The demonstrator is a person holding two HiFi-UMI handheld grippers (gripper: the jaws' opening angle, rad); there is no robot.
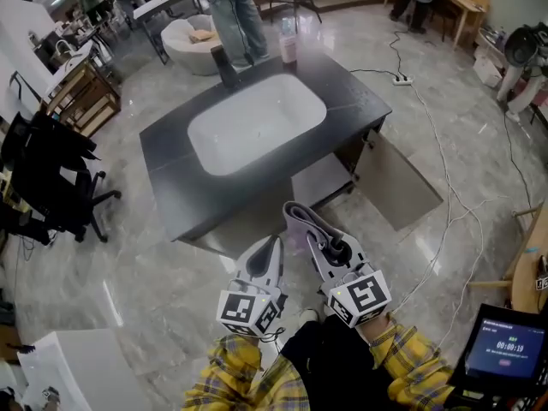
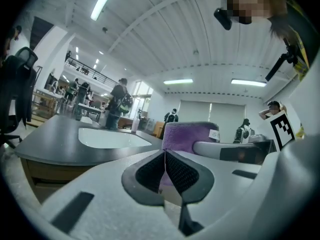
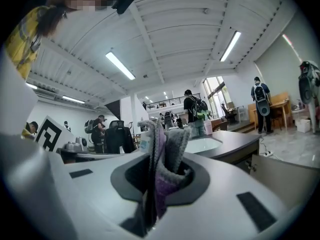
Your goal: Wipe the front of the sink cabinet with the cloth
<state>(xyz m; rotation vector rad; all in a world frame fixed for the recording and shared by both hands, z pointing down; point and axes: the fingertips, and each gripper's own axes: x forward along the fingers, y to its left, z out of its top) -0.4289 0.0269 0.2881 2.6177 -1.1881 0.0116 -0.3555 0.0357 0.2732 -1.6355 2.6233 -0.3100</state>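
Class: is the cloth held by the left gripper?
No, the right gripper clamps the cloth; the left gripper's jaws meet empty.

Fleecy purple-grey cloth [image 3: 165, 149] in smooth white plastic right claw [image 3: 161, 173]; dark, dimpled rubbery pads [image 2: 184, 173] on left claw [image 2: 165, 156]. At twelve o'clock, matt dark sink cabinet top [image 1: 171, 161], glossy white basin [image 1: 257, 122]; polished stone floor [image 1: 128, 272] around.

The countertop [image 1: 171, 174] overhangs and hides most of the front of the sink cabinet [image 1: 218, 240] in the head view, where a person [image 1: 235, 15] behind the sink is cut off at the waist by the top edge. In the right gripper view the cloth [image 3: 162, 154] disappears at its lower end between the clamped jaws of the right gripper [image 3: 161, 184]. The screen [image 1: 505, 349] at the lower right runs off the frame, its smaller print unreadable.
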